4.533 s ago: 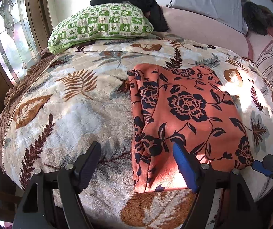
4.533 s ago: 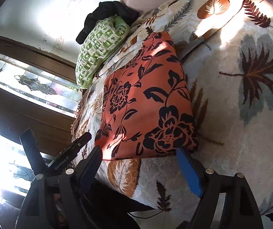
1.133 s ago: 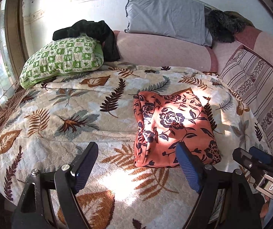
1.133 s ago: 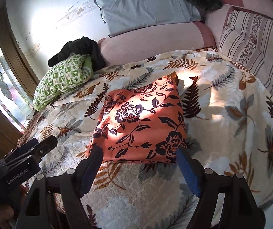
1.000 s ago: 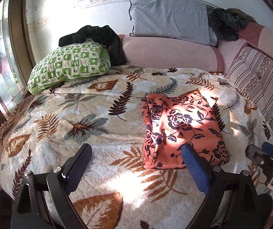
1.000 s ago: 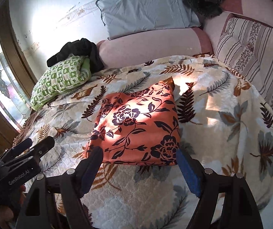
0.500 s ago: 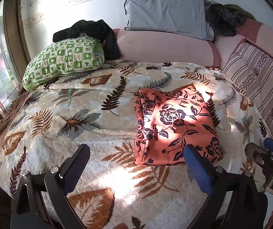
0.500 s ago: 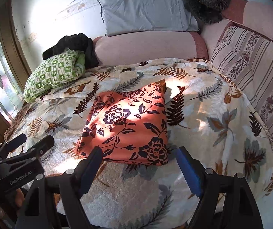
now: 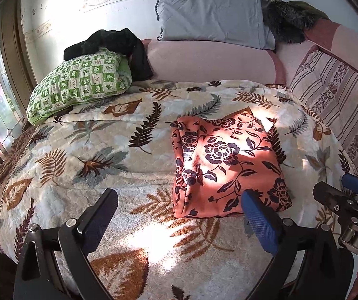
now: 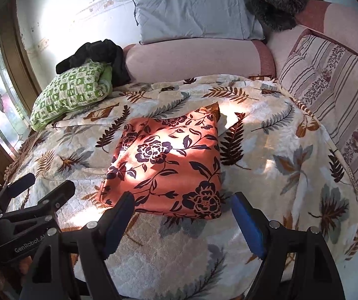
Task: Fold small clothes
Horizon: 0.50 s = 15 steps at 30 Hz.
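Currently the garment (image 9: 225, 167) lies folded in a compact rectangle on the blanket (image 9: 98, 150), right of centre. Left gripper (image 9: 179, 215) and right gripper (image 10: 182, 215) hover short of its near edge, jaws spread wide, holding nothing. Judged complete or nearly so: check edges are aligned, press loose left-side layers flat, avoid dragging the blanket.

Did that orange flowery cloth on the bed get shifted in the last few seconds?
No. The orange floral cloth lies on the same patch of the leaf-print blanket, its left edge beside the same dark fern leaf; only the cameras pulled back.
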Available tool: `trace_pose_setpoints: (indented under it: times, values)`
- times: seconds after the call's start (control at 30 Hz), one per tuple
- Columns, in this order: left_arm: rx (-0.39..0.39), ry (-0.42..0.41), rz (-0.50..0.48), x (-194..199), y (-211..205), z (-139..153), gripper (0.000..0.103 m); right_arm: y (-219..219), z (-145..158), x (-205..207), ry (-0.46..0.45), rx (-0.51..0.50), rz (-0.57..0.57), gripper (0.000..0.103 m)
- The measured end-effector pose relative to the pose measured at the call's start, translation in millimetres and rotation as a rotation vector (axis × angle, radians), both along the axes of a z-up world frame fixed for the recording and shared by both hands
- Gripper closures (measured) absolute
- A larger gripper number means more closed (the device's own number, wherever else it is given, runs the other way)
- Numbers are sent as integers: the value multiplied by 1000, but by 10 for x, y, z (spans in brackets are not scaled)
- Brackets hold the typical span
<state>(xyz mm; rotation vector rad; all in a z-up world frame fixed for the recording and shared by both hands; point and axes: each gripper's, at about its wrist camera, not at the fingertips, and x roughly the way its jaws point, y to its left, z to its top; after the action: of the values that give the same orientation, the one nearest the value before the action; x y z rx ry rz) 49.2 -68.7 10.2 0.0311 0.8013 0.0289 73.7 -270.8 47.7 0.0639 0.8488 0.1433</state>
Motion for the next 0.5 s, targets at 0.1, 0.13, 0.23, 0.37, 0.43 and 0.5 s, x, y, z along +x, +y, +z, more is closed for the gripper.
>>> trace_pose_setpoints:
  times: [0.1,0.13,0.23,0.37,0.43,0.5]
  values:
    - [-2,-2,-1,13,-2,0,4,12,-23,22,7,-2,5,21]
    - [-5,-3,-2,18,0,2,3,15,-28,26,9,-3,7,21]
    - [-16,-9,-7,26,8,8,2,25,-60,51,15,-5,9,21]
    - [-15,-12,-11,44,-1,6,2,24,-88,73,22,-5,8,21]
    - [-13,-16,-11,50,-9,7,2,24,-94,83,23,-4,8,21]
    - [-18,-25,-8,50,-3,13,2,25,-102,89,27,-6,7,21]
